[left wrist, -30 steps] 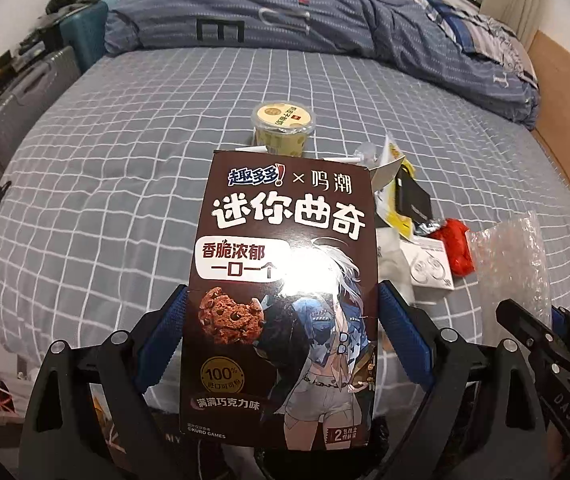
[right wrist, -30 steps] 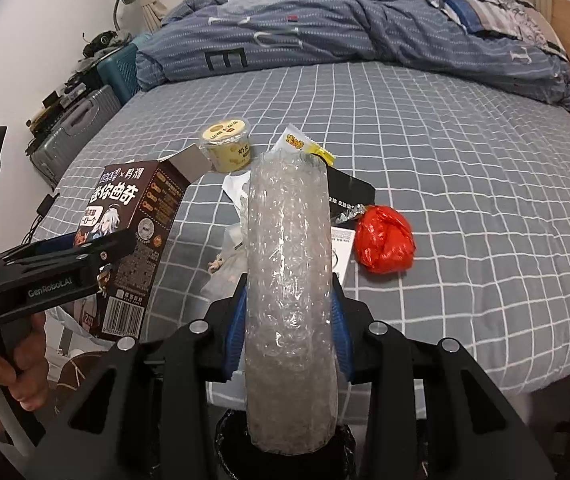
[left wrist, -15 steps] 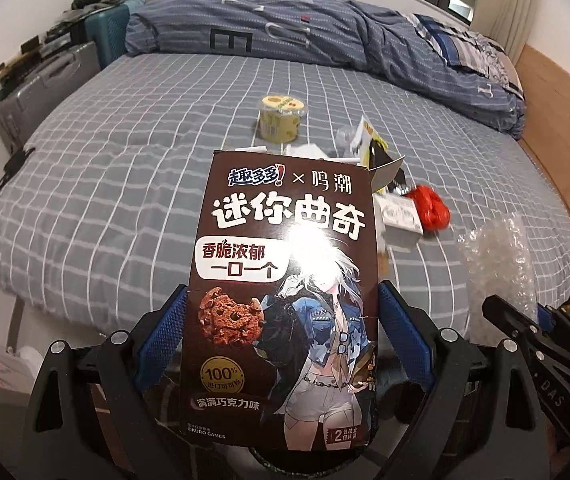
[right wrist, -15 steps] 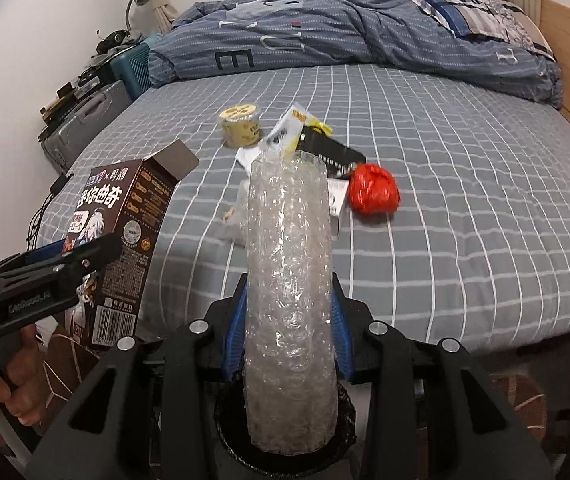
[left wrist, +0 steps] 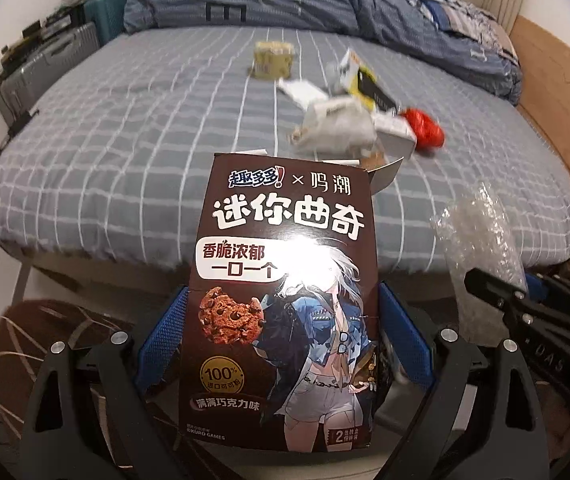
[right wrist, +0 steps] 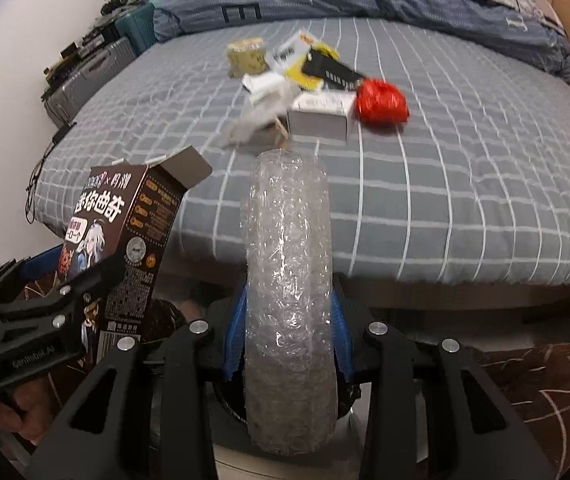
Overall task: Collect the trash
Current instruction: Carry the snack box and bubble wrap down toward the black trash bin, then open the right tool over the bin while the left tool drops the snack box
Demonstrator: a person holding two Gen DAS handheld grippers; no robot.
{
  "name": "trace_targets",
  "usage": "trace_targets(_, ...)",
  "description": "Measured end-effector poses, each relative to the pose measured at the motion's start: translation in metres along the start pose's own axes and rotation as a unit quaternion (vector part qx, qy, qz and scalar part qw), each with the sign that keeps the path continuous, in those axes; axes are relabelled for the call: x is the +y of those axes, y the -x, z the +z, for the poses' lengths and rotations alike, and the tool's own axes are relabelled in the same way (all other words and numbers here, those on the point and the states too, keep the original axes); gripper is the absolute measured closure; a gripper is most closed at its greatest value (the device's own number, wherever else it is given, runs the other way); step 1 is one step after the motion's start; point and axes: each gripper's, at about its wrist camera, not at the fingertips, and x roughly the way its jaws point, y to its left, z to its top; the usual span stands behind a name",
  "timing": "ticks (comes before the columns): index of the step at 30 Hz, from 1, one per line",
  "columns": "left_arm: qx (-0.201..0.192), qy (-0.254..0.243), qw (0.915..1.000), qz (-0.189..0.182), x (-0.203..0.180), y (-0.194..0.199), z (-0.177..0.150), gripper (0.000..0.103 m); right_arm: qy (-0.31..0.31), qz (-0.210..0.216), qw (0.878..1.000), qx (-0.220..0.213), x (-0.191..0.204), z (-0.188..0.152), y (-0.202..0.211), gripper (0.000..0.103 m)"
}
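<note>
Cookie box [left wrist: 281,300] stood upright, clamped in left gripper [left wrist: 281,336]; bubble-wrap roll [right wrist: 288,304] clamped in right gripper [right wrist: 288,320]. Both held level off bed [right wrist: 465,184] edge.

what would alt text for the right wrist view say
The right tool is shut on a roll of bubble wrap standing upright in front of a grey checked bed. To its left, the left tool grips an opened brown cookie box. Loose trash, including a red crumpled wrapper and a white box, lies on the bed.
</note>
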Motion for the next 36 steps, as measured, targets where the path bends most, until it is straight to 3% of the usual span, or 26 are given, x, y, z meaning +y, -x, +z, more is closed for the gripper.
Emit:
trace_targets(9, 0.052, -0.005, 0.9986, 0.009, -0.009, -0.028, -0.033, 0.014, -0.004, 0.002, 0.998, 0.061, -0.005, -0.029, -0.035, 0.067)
trace_targets(18, 0.075, -0.004, 0.9972, 0.0, -0.009, -0.053, -0.03, 0.014, -0.007, -0.009, 0.997, 0.071, -0.012, -0.03, -0.058, 0.067)
trace_targets(22, 0.065, -0.019, 0.9974, 0.024, -0.011, -0.057, -0.037, 0.014, -0.015, -0.006, 0.996, 0.083, -0.015, -0.039, -0.064, 0.067)
trace_targets(28, 0.081, -0.004, 0.9967, 0.006, -0.004, -0.065, -0.062, 0.014, -0.03, -0.001, 0.994, 0.105, -0.016, -0.064, -0.079, 0.067)
trace_targets(36, 0.073, 0.017, 0.9971, -0.011, -0.003, -0.071, -0.049, 0.014, 0.004, -0.003, 0.992, 0.13, 0.001, -0.065, -0.099, 0.067)
